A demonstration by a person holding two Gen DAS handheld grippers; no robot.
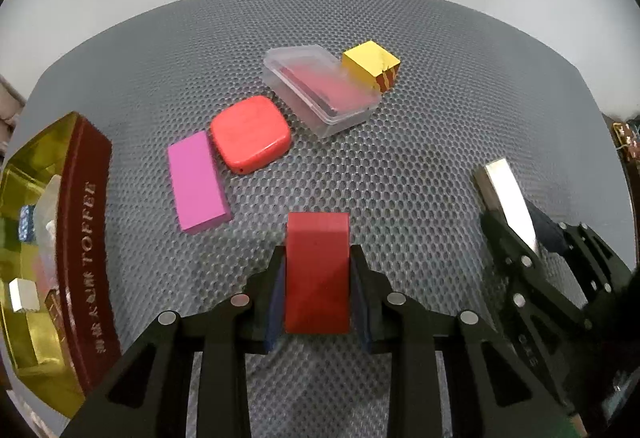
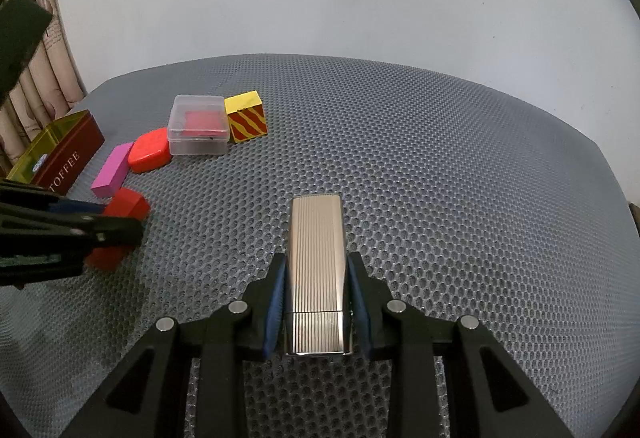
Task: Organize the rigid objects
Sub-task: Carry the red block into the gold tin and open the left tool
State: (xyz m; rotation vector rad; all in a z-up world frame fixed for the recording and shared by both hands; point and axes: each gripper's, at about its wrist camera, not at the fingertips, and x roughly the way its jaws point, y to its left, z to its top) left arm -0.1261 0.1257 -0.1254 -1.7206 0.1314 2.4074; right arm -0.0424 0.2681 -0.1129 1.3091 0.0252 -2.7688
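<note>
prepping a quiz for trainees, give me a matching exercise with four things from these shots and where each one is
Things:
1. red block
2. ribbed metal case
3. pink block
4. yellow striped cube

Places:
A. beside the clear plastic box
B. between the right gripper's pads
C. lying between the toffee tin and the rounded red piece
D. between the left gripper's pads

Pairs: 1-D, 2-B, 3-C, 4-A

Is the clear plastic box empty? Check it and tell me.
No: the clear plastic box shows a flat red piece lying inside it, seen through its lid.
</note>
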